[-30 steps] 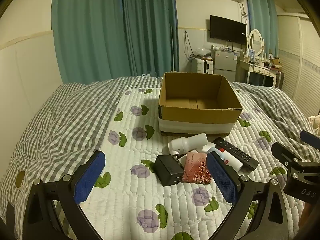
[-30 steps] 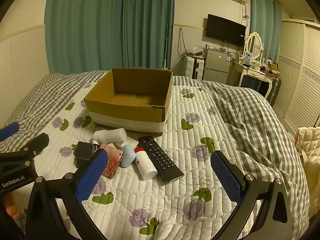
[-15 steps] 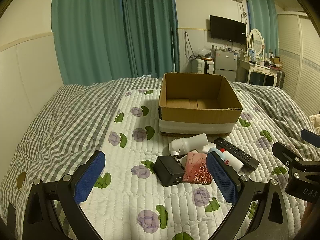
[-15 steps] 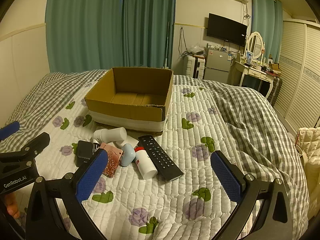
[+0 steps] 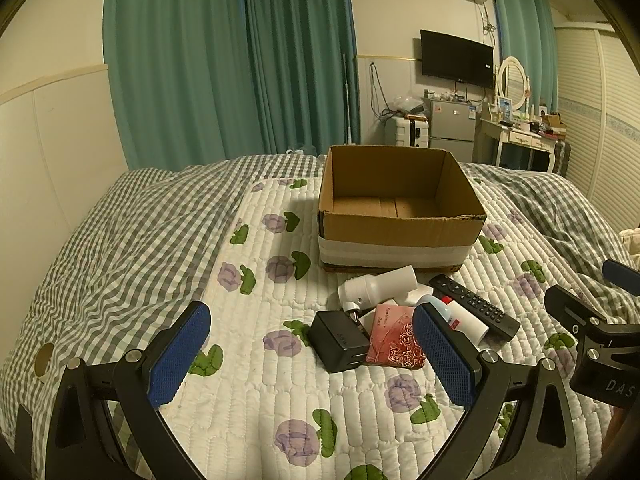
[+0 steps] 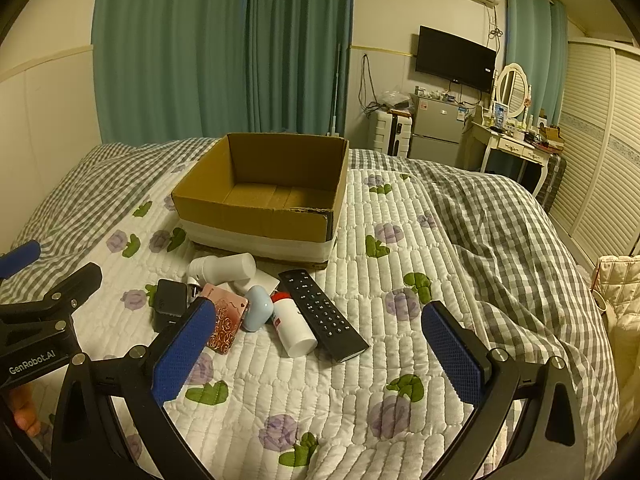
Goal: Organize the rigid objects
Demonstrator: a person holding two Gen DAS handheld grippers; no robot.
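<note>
Right wrist view: the black remote (image 6: 322, 314) lies on the quilt (image 6: 360, 392) just in front of the empty box (image 6: 256, 220). It looks hard, light and smooth, so pinch its long sides. Both the right gripper (image 6: 316, 360) and left gripper (image 5: 308, 360) are wide open, holding nothing

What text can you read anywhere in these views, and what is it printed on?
"GenRobot.AI": on the left gripper body, right wrist view.
"DAS": on the right gripper body, cut off at the frame edge.
Pink box: two lines of print, too blurred to read.
Remote keys and white bottle label: too small to read.
</note>
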